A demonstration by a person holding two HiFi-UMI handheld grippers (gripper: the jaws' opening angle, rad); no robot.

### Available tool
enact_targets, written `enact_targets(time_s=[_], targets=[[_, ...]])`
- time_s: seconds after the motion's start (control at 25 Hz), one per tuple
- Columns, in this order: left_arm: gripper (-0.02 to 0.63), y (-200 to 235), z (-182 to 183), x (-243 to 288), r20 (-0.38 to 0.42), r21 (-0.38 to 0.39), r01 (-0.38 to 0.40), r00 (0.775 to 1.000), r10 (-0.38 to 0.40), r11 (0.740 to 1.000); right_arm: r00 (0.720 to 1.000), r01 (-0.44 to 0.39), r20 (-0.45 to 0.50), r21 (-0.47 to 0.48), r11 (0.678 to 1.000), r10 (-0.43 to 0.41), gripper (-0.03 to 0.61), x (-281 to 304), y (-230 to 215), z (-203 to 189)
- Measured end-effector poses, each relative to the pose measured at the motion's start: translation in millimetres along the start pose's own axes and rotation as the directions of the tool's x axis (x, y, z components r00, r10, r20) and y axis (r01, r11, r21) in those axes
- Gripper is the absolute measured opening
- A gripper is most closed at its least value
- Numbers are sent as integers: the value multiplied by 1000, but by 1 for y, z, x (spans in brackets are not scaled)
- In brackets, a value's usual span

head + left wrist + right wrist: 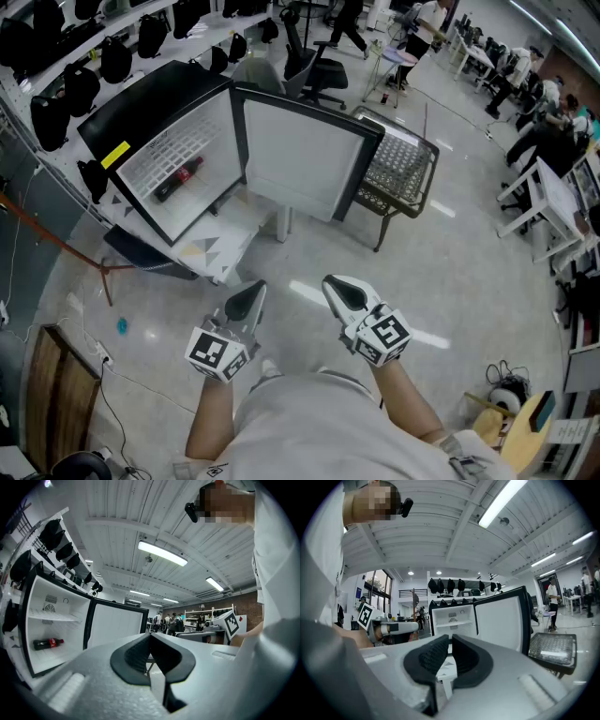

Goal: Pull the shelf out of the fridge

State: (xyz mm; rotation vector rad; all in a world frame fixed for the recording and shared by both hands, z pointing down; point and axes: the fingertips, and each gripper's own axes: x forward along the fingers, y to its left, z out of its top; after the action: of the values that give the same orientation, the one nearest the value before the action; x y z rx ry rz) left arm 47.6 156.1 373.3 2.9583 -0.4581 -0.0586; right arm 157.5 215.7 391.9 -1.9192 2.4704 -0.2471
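From the head view, the fridge (141,112) stood on a low white table (223,251) with its door (305,155) swung wide to the right. The shelf (173,150) sat inside, across the upper half of the compartment, and a cola bottle (178,178) lay below it on the fridge floor, not on the shelf. The left gripper (247,300) and the right gripper (339,292) hung in front of the person's body, well apart from the fridge, with bare floor between.

The left gripper view showed that gripper's black pads pressed together, nothing between them. Off to the left the shelf showed as a thin pale slab running wall to wall.

Over on the right gripper view it was the same story: pads together and empty. The fridge faced the camera square on and the shelf's front edge showed clearly. A wire basket stand (553,648) stood just beyond the door.

My read: the shelf looked thin, stiff and light, and probably smooth enough to slip in a pinch. Whether it was glass or plastic I couldn't tell, so it should be treated as breakable. The front lip near the middle was the place to grip, pulling level so it wouldn't jam on the side walls. The opening was clear, the door was well out of the way, and only the basket stand crowded the right side.
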Motion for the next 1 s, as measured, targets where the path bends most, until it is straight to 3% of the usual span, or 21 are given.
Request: enact_targets(time_s=[0.48, 1.0], targets=[[9, 70, -2, -26, -13, -14, -20, 1000, 20, 1000, 998, 18, 53, 137, 990, -25, 26, 58, 10, 0], [9, 137, -24, -15, -70, -49, -82, 994, 78, 995, 999, -39, 1, 155, 987, 39, 26, 134, 4, -22]])
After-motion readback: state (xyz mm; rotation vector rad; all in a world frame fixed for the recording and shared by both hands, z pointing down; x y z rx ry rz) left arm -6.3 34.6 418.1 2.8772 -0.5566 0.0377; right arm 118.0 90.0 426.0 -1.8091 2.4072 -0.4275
